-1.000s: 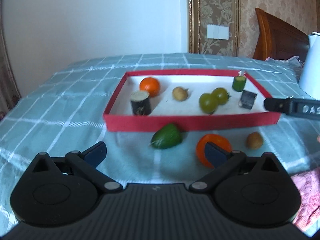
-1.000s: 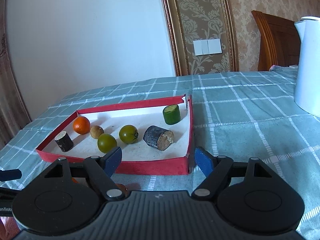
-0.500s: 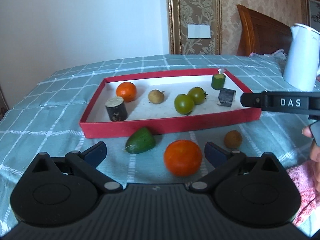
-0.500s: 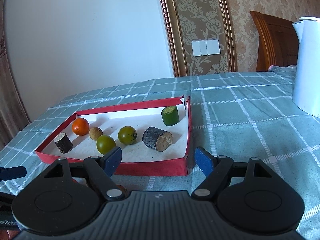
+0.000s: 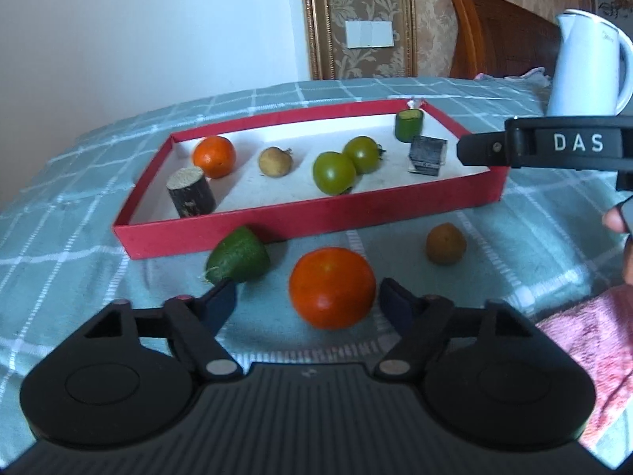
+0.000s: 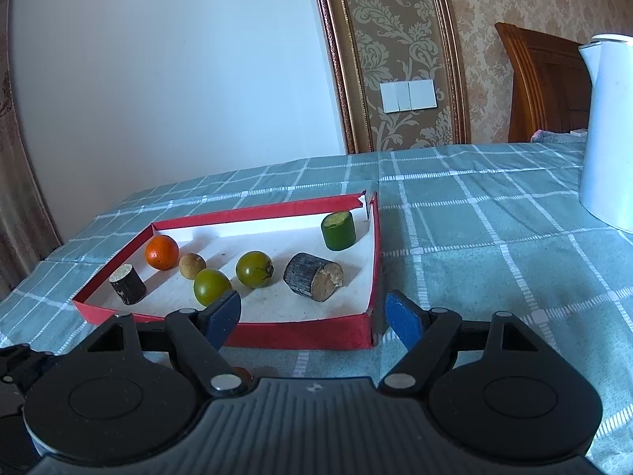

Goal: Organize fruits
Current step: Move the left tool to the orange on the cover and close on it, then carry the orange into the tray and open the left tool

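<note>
Right now my left gripper (image 5: 306,303) is spread wide, its fingers flanking the red tomato (image 5: 331,287) on the checked cloth (image 5: 59,237) without touching it. Just left of the tomato lies a green cut fruit piece (image 5: 238,259), close against the red tray's (image 5: 277,223) near wall; a small brown fruit (image 5: 446,243) sits off to the right. So three pieces lie outside the tray. Inside I count one orange (image 5: 214,156), one small tan fruit (image 5: 275,161), two green tomatoes (image 5: 334,172), two dark bark-covered stubs (image 5: 192,196) and one green cylinder (image 5: 408,125). My right gripper (image 6: 312,316) hangs open before the tray's near right corner, holding nothing. A white kettle (image 5: 585,67) stands well beyond the tray.
</note>
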